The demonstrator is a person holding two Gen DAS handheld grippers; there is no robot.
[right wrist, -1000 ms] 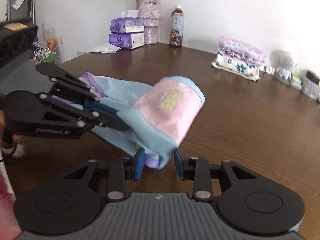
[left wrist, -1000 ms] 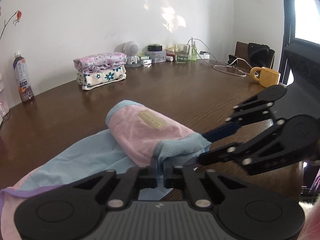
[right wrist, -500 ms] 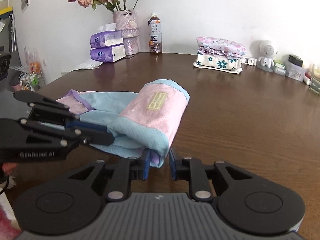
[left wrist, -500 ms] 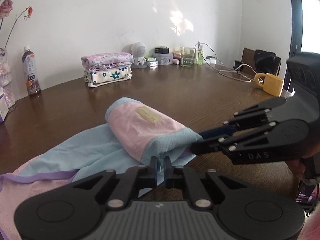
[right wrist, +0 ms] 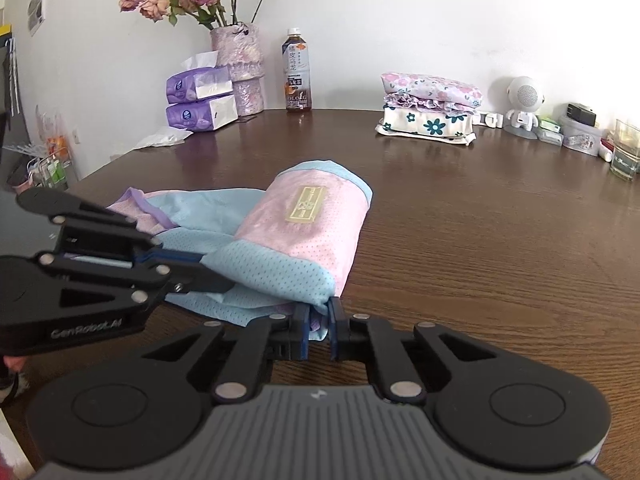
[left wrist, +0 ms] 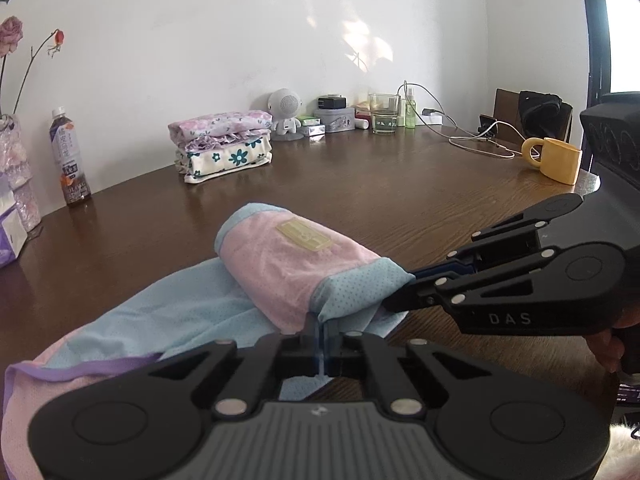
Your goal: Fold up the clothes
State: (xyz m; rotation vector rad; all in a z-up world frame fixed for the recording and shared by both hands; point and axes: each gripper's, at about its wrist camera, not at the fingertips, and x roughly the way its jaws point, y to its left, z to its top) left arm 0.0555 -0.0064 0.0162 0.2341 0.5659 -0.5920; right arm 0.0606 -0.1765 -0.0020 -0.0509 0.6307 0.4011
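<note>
A pink and light-blue mesh garment (left wrist: 288,264) lies on the brown table (left wrist: 400,184), its near part folded over with a yellow label on top. My left gripper (left wrist: 320,336) is shut on the blue hem at the near edge of the fold. My right gripper (right wrist: 319,328) is shut on the hem corner of the same garment (right wrist: 304,232). Each gripper shows in the other's view: the right gripper (left wrist: 396,298) reaches in from the right, and the left gripper (right wrist: 216,278) reaches in from the left. The rest of the garment trails flat to the left.
A stack of folded floral clothes (right wrist: 430,108) sits at the back of the table. A yellow mug (left wrist: 554,158), a glass (left wrist: 384,113) and cables are at the far right. A drink bottle (right wrist: 297,76), a vase (right wrist: 238,68) and tissue packs (right wrist: 200,100) stand far left.
My right gripper, open around the hem a second ago, has shut on it. Both views have swung and drawn back a little; the fold holds its shape.
</note>
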